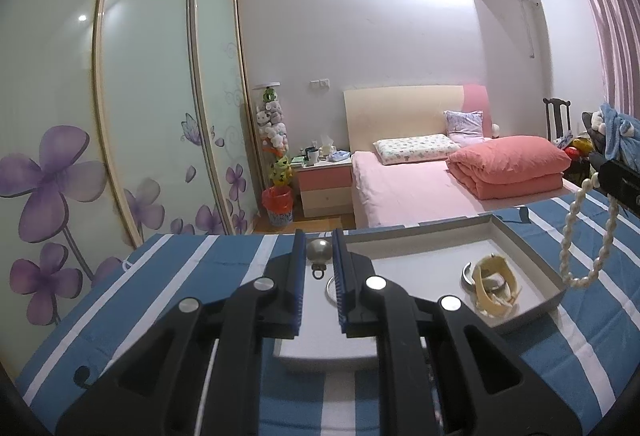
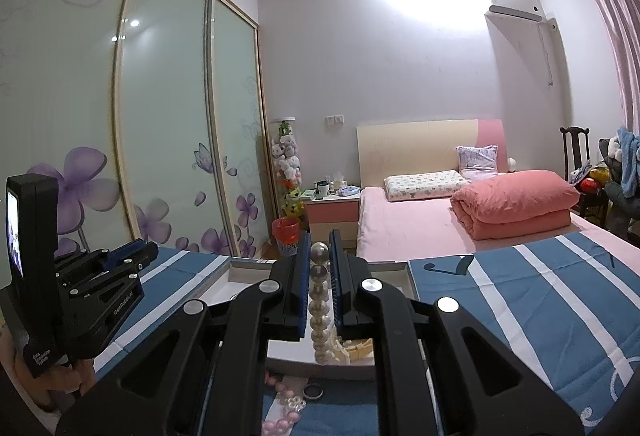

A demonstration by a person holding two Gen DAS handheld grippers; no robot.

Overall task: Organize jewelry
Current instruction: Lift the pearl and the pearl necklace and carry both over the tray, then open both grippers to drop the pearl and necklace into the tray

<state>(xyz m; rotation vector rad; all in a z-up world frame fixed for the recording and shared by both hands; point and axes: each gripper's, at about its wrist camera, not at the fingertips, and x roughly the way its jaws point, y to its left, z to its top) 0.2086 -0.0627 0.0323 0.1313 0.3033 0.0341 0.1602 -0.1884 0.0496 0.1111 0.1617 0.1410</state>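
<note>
The left gripper (image 1: 319,250) has its fingers clamped on a round silver bead (image 1: 319,250) with a small ring pendant (image 1: 318,270) hanging under it. It is held above the near left part of a shallow grey tray (image 1: 520,236), which lies on a blue and white striped cloth (image 1: 192,268). Inside the tray, on its right side, there is a cream-coloured strap-like piece (image 1: 496,292) beside a small round metal item (image 1: 468,272).

The right gripper (image 2: 320,256) has its fingers pressed together on a pearl necklace (image 2: 320,296). In the left wrist view the pearl strand hangs in a loop from this gripper, just over the right edge of the tray. Below the right gripper, pink beads (image 2: 280,424) lie on the cloth near the tray. Behind the cloth there is a pink bed (image 2: 420,228) and a wardrobe with purple flowers (image 2: 80,175)
</note>
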